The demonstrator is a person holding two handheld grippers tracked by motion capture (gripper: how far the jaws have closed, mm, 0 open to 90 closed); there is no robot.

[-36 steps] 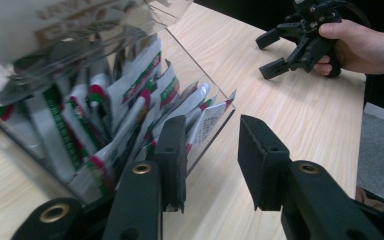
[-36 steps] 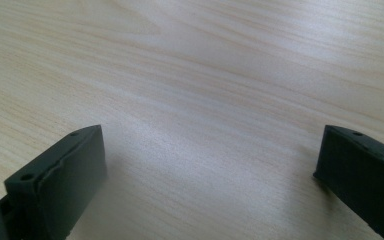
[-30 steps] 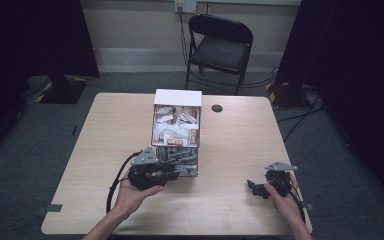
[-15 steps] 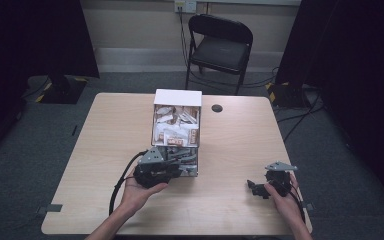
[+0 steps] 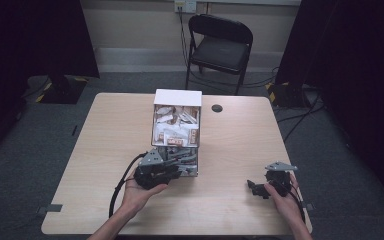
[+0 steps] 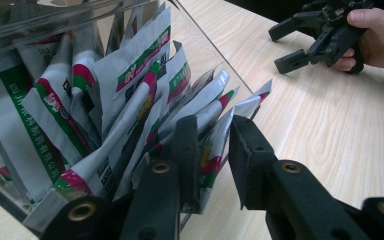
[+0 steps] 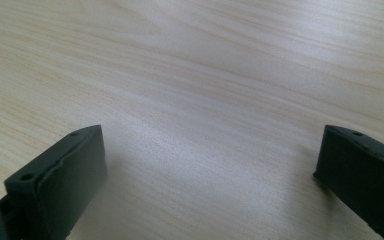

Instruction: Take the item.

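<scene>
A clear box packed with white, green and red sachets stands in the middle of the table. My left gripper reaches into the box's near end. Its jaws have just been closing, and my left gripper is now shut on the edge of one sachet among the upright ones. My right gripper rests low over the table at the front right, held in a hand. In its own view my right gripper is open with bare wood between the jaws. From the left gripper view the right gripper lies beyond the box.
The light wooden table has a small black round disc behind and to the right of the box. A black folding chair stands beyond the far edge. Cables lie on the floor at the right.
My left gripper has pushed a little further into the box's near end. The right gripper has not moved.
</scene>
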